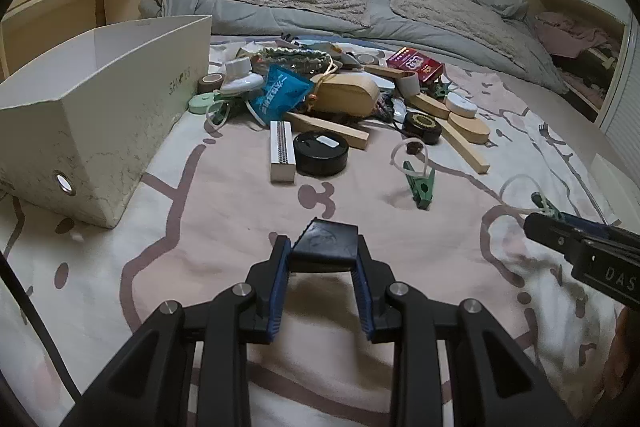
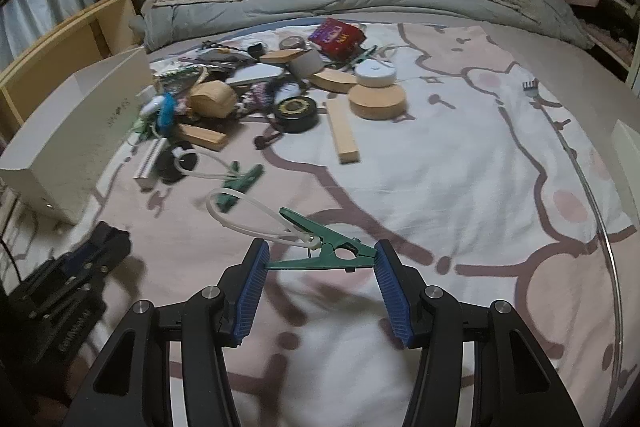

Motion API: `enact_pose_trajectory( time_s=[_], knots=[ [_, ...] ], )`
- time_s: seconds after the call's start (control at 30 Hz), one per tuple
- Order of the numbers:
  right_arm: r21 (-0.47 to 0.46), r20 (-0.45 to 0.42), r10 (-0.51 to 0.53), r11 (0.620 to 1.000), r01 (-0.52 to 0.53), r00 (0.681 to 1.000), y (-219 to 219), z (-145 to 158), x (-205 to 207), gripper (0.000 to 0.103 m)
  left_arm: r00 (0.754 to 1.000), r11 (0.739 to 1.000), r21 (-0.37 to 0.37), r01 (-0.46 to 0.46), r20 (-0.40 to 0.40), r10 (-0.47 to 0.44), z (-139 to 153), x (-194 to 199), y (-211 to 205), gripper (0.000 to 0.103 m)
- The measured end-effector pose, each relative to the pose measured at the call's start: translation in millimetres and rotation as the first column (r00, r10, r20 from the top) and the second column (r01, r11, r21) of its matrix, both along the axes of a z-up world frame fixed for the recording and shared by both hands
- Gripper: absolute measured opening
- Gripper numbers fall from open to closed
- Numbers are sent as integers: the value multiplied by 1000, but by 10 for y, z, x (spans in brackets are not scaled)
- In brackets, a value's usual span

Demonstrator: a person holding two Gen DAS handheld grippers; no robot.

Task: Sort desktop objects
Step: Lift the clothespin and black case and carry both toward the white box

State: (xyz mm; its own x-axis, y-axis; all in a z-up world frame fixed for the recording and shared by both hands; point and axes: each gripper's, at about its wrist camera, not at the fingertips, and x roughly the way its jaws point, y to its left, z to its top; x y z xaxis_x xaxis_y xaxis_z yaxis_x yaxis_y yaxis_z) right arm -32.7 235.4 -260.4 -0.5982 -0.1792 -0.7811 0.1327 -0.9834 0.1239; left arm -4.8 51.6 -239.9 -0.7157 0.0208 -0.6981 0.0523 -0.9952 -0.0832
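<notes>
Right claw grasping green clip – white loop attached; left claw clenched on black block.

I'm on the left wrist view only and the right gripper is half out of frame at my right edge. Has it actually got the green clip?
Observer: Yes. The right gripper is shut on the green clip, which spans lengthwise from one pad to the other.
Operator: Is the clip's cord caught on anything?
Observer: Its white loop trails off to the left of the jaws. The far end overlaps a second green clip lying on the blanket, and I cannot tell whether they touch.
</notes>
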Motion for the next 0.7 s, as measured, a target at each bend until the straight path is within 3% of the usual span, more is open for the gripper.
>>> enact_pose_trajectory(
  time_s=[0.7],
  knots=[
    [-91, -131, 15, 996, -27, 991, -321, 625, 177, 55, 991, 1000, -24, 5, -132, -8, 571, 89, -194, 30]
  ],
)
